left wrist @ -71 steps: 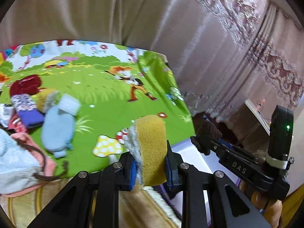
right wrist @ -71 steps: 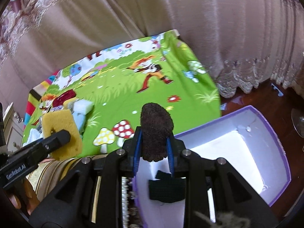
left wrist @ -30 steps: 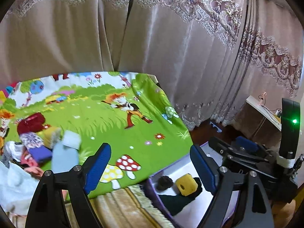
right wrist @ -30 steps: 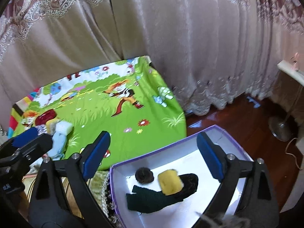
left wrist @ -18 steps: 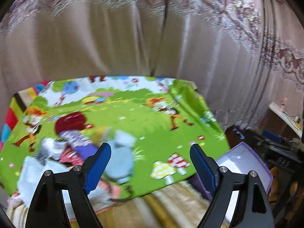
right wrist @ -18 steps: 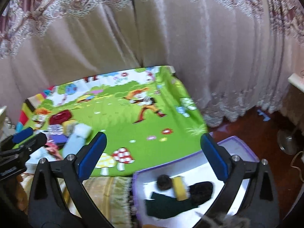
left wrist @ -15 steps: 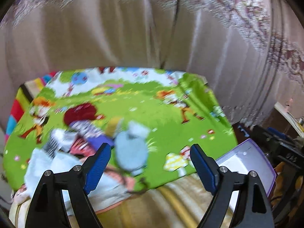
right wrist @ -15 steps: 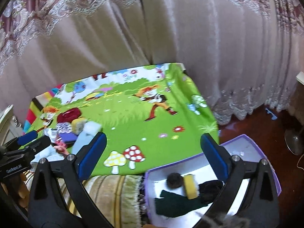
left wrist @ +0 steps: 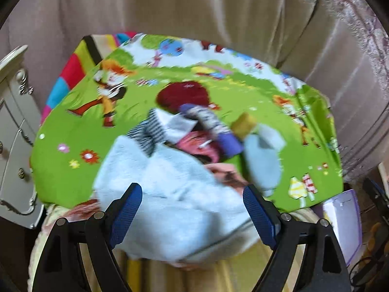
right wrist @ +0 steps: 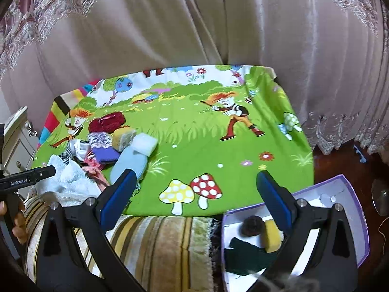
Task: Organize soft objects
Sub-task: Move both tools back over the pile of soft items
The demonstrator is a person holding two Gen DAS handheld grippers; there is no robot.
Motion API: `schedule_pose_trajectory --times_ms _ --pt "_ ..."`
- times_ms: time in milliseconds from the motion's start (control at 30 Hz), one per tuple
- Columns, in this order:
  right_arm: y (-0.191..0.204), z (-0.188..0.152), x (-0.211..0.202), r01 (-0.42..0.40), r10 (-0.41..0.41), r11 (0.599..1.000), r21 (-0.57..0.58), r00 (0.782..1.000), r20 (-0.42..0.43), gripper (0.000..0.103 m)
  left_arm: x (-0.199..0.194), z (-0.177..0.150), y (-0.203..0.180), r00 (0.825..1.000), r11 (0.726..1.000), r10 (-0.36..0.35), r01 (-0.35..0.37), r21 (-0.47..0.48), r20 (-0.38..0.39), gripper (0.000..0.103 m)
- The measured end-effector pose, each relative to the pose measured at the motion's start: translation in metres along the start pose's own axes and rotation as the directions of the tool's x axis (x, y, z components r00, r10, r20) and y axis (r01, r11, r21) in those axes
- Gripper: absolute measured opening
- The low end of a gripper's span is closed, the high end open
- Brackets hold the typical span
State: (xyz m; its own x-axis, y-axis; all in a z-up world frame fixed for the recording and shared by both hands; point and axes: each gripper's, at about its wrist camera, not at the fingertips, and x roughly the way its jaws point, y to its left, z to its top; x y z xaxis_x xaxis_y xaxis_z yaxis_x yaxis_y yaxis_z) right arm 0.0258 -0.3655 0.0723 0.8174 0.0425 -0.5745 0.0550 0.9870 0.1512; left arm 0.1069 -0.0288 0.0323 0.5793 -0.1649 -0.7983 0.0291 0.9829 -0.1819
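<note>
A heap of soft things lies on the green cartoon mat [right wrist: 194, 146]: a pale blue towel [left wrist: 170, 194], a light blue sock [left wrist: 262, 163], a purple sock [left wrist: 229, 143], a yellow sponge [left wrist: 243, 124] and a dark red piece [left wrist: 187, 95]. My left gripper [left wrist: 192, 204] hangs open just above the towel, nothing between its pads. Over the mat's front edge my right gripper [right wrist: 194, 188] stands wide open and empty. At lower right, the purple box [right wrist: 350, 194] holds a second yellow sponge [right wrist: 272, 236], a brown ball [right wrist: 252, 223] and a dark green cloth [right wrist: 245, 255].
A white cabinet [left wrist: 14, 146] stands left of the mat. Pink curtains [right wrist: 243, 24] hang behind it. A striped yellow cushion edge [right wrist: 158, 238] runs below the mat's front. Dark wooden floor [right wrist: 340, 160] lies to the right of the box.
Both grippers let a sponge and a brown ball go into the box. My left gripper then swung left and down over the heap. The right gripper drifted left, jaws a little wider.
</note>
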Motion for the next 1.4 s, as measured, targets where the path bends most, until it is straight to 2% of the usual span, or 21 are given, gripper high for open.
schedule_pose_trajectory --times_ms 67,167,400,533,567,633,733,833,967,1133,1267,1400 --pt "0.005 0.001 0.006 -0.009 0.009 1.000 -0.006 1.000 -0.014 0.100 0.007 -0.001 0.005 0.999 1.000 0.023 -0.022 0.012 -0.029 0.086" --pt "0.012 0.001 0.016 -0.027 0.027 1.000 -0.010 0.999 -0.036 0.100 0.014 -0.003 0.005 0.997 0.999 0.020 -0.018 0.031 -0.072 0.086" --pt "0.028 0.002 0.034 -0.061 0.058 0.997 -0.037 0.996 -0.075 0.100 0.047 -0.014 -0.006 0.975 0.993 0.015 0.012 0.119 -0.220 0.085" --pt "0.033 0.001 0.044 -0.076 0.072 0.996 -0.036 0.993 -0.095 0.100 0.059 -0.020 -0.008 0.962 0.990 0.001 0.038 0.137 -0.273 0.063" --pt "0.034 0.001 0.047 -0.078 0.074 0.996 -0.035 0.992 -0.100 0.100 0.059 -0.020 -0.008 0.962 0.990 -0.003 0.041 0.137 -0.272 0.060" --pt "0.037 0.000 0.052 -0.085 0.081 0.996 -0.034 0.991 -0.110 0.100 0.056 -0.020 -0.008 0.965 0.990 -0.004 0.040 0.133 -0.261 0.044" --pt "0.040 -0.001 0.058 -0.095 0.090 0.995 -0.039 0.988 -0.125 0.100 0.046 -0.016 -0.007 0.977 0.991 -0.012 0.040 0.129 -0.212 0.029" --pt "0.043 -0.001 0.064 -0.101 0.094 0.994 -0.044 0.986 -0.134 0.100 0.037 -0.009 -0.002 0.984 0.993 -0.050 0.068 0.101 -0.171 0.022" --pt "0.047 0.001 0.072 -0.112 0.104 0.993 -0.042 0.983 -0.151 0.100 0.025 0.003 0.003 0.989 0.993 -0.098 0.105 0.059 -0.106 0.021" --pt "0.053 0.003 0.078 -0.119 0.109 0.992 -0.052 0.981 -0.160 0.100 0.010 0.020 0.008 0.986 0.986 -0.164 0.165 0.018 -0.042 0.021" --pt "0.056 0.004 0.081 -0.129 0.119 0.990 -0.055 0.979 -0.164 0.100 0.014 0.020 0.011 0.991 0.991 -0.124 0.125 0.036 -0.045 0.023" --pt "0.057 0.005 0.082 -0.131 0.120 0.990 -0.058 0.979 -0.165 0.100 0.025 0.020 0.029 0.993 0.995 -0.095 0.095 -0.008 -0.065 0.023"
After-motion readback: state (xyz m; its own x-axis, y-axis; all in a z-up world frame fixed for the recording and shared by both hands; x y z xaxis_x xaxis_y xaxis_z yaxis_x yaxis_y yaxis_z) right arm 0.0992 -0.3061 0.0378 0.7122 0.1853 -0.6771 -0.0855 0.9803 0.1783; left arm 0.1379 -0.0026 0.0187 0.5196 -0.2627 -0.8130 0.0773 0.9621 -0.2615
